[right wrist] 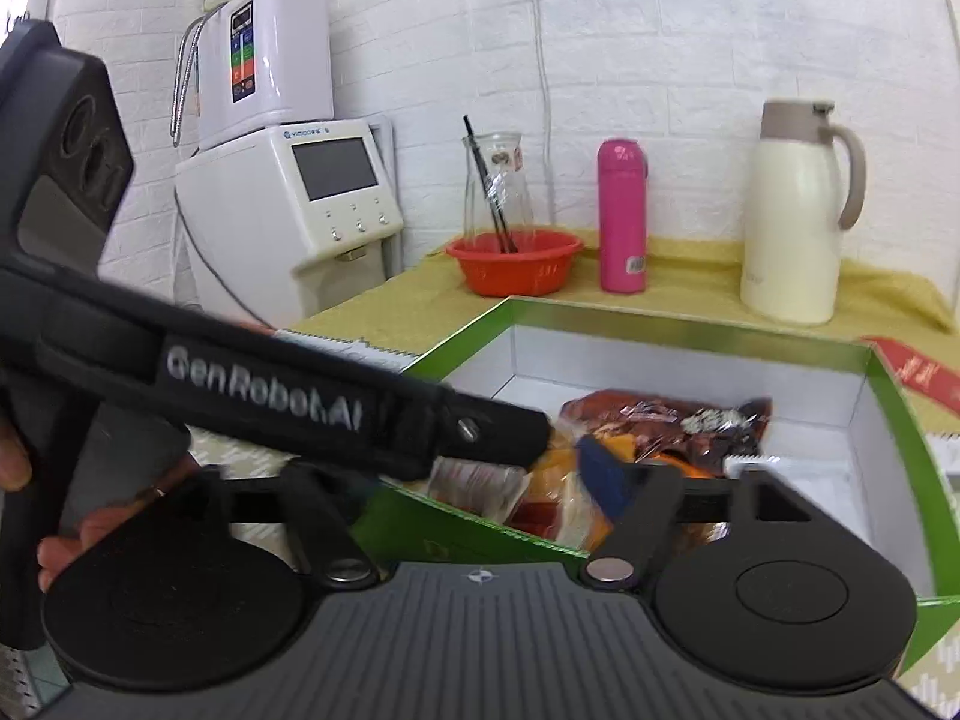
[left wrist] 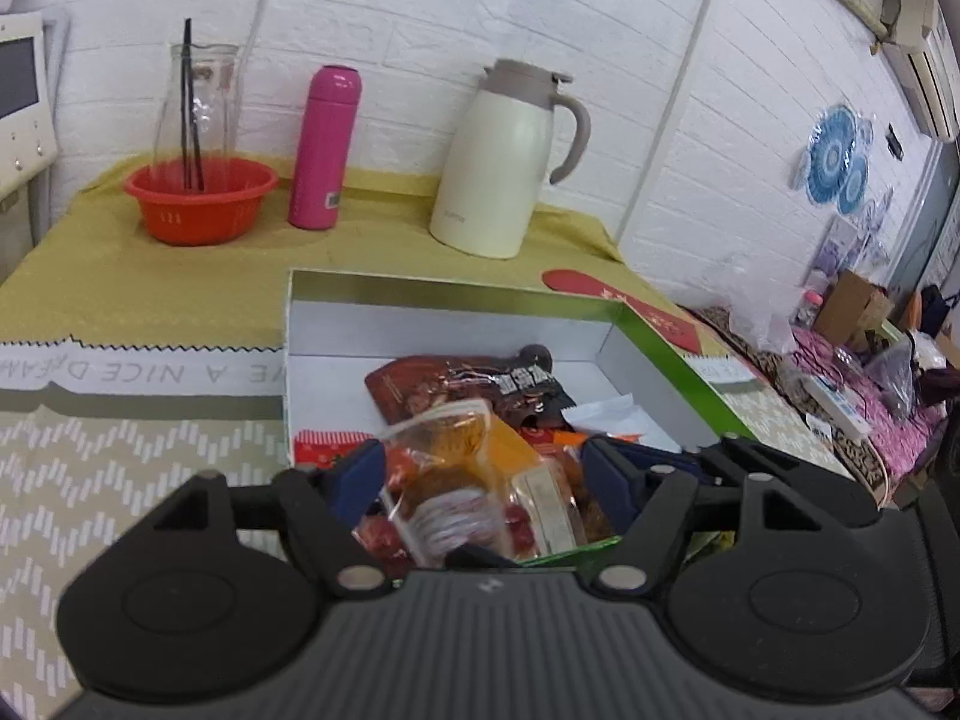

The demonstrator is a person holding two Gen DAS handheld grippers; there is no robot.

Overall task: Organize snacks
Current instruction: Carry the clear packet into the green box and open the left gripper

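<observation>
The tabletop (left wrist: 150,300) carries a green-rimmed box (left wrist: 660,354) at its near right edge, with a dark red snack packet (left wrist: 456,390) lying flat inside. Over the box's near edge, the left claw (left wrist: 480,474) holds a clear orange snack bag (left wrist: 468,480) between its blue pads, the bag's long axis running away from it. The right claw (right wrist: 480,480) sits behind; I cannot tell its spread.
</observation>
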